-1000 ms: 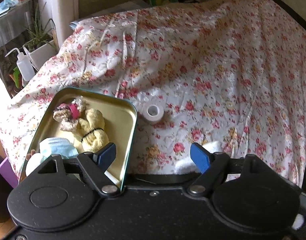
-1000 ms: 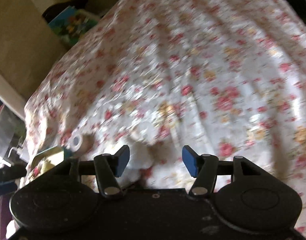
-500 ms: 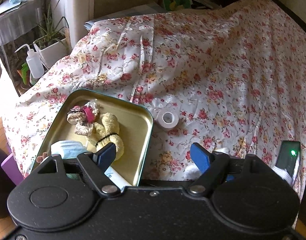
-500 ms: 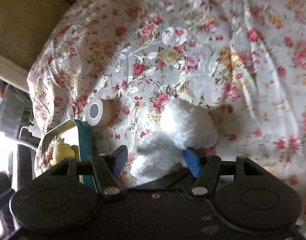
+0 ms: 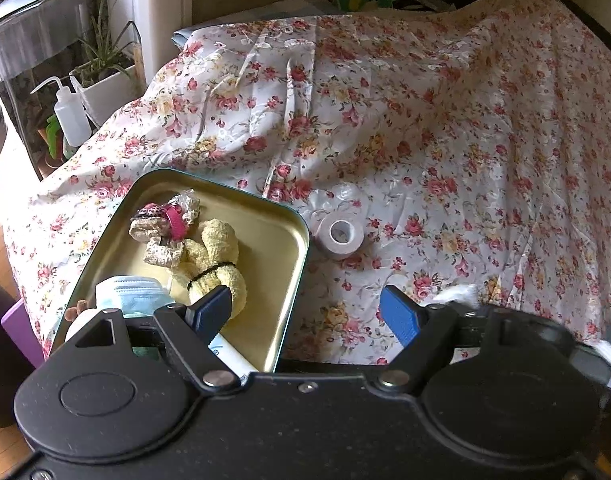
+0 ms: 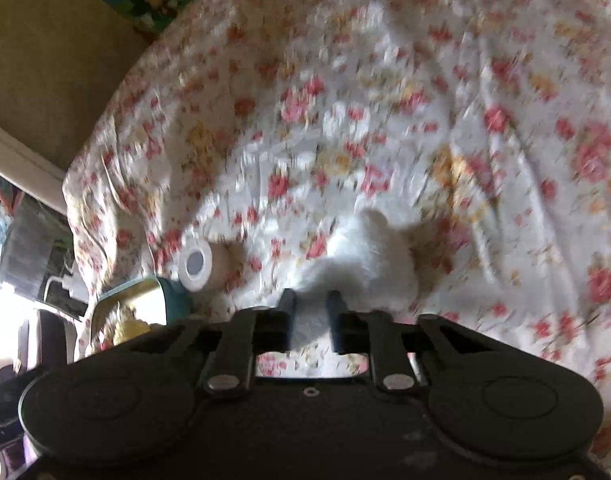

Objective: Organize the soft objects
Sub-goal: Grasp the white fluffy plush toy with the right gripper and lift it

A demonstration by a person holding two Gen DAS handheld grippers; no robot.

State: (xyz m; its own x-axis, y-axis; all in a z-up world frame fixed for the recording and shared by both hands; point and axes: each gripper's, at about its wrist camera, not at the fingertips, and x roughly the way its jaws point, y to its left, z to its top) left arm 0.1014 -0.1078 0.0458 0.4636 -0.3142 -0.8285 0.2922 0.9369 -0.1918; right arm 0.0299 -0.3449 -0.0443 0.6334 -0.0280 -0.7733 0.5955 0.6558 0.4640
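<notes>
Right claw has just closed, pinching the near end of the fluffy white plush thing on the flowered bedspread; left claw hangs open.

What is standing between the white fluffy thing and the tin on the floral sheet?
The roll of tape lies beside the tin's near corner, partly toward the white fluffy thing, which the right tool has just closed on. Otherwise only bare floral sheet shows between them.

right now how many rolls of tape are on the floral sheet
1: the tape roll lies on the floral sheet just beside the tin tray. Others may be hidden.
</notes>
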